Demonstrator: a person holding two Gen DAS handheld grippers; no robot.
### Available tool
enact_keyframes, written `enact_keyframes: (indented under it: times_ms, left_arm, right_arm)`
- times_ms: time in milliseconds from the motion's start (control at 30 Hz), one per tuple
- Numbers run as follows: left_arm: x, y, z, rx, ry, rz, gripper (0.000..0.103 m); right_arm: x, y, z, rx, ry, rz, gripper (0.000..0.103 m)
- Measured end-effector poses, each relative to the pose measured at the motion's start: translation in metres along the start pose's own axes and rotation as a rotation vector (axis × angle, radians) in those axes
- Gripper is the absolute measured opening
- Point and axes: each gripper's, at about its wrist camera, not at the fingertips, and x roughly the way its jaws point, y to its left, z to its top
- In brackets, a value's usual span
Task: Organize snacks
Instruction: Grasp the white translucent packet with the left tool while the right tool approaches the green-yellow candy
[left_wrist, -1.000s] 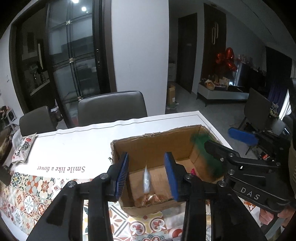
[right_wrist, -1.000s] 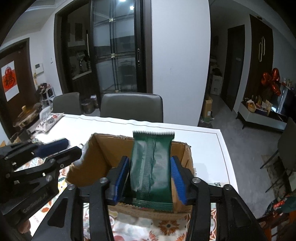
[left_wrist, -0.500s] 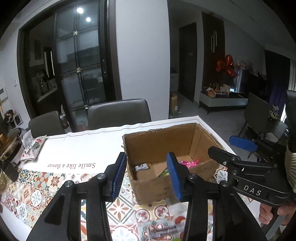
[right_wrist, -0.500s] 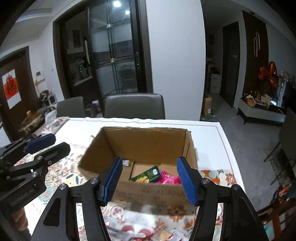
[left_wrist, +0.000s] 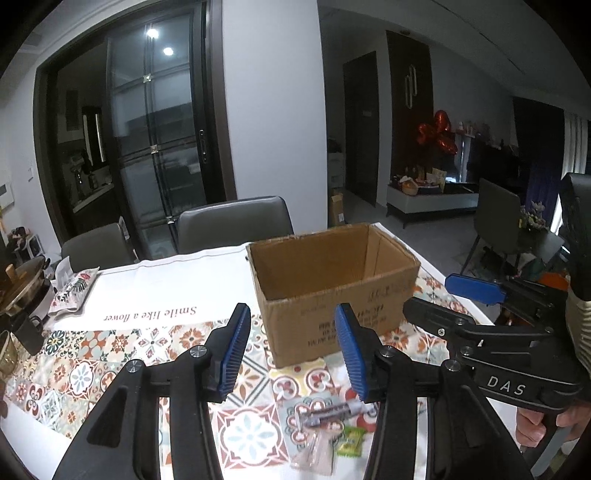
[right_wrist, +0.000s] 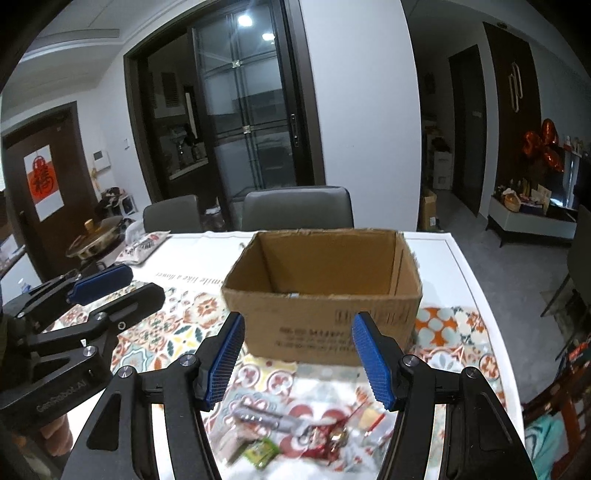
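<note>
An open cardboard box (left_wrist: 332, 295) (right_wrist: 321, 306) stands on the patterned tablecloth, and its inside is hidden from this low angle. My left gripper (left_wrist: 291, 332) hovers in front of the box, its jaws opening with nothing between them. My right gripper (right_wrist: 298, 332) is open and empty, also short of the box's near wall. Loose snacks lie on the cloth below the fingers: a silver wrapper (left_wrist: 332, 410) (right_wrist: 266, 415), a green candy (left_wrist: 351, 441) (right_wrist: 262, 450) and a clear wrapper (right_wrist: 369, 424). Each gripper shows in the other's view, the right one (left_wrist: 439, 299) and the left one (right_wrist: 136, 284).
A floral packet (left_wrist: 74, 291) lies at the far left of the table beside a metal pot (left_wrist: 22, 284). Two grey chairs (right_wrist: 295, 206) stand behind the table. The table's right edge (right_wrist: 476, 295) runs close to the box.
Both grippers have drawn back from over the box toward the near side. The right one let go of the green packet, the left of a clear one. Loose snacks came into view.
</note>
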Motion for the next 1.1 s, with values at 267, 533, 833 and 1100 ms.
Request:
enact_keyframes:
  times_ms: [267,533,833,1100]
  left_arm:
    - [-0.007,-0.003,-0.033,0.016,0.022,-0.02,0.047]
    - [0.002,-0.003,-0.069,0.007,0.09,-0.061,0.047]
    - [0.024,-0.009,-0.104,0.016,0.183,-0.088,0.047]
    - [0.053,-0.007,-0.132,0.017,0.257,-0.141,0.047]
  right_arm:
    - [-0.003,0.008,-0.033,0.027,0.038,0.012,0.062]
    - [0.002,0.014,-0.06,0.036,0.077,0.013,0.062]
    - [0.026,0.013,-0.101,0.049,0.202,0.008,0.062]
    - [0.05,0.013,-0.126,0.052,0.296,-0.009,0.061]
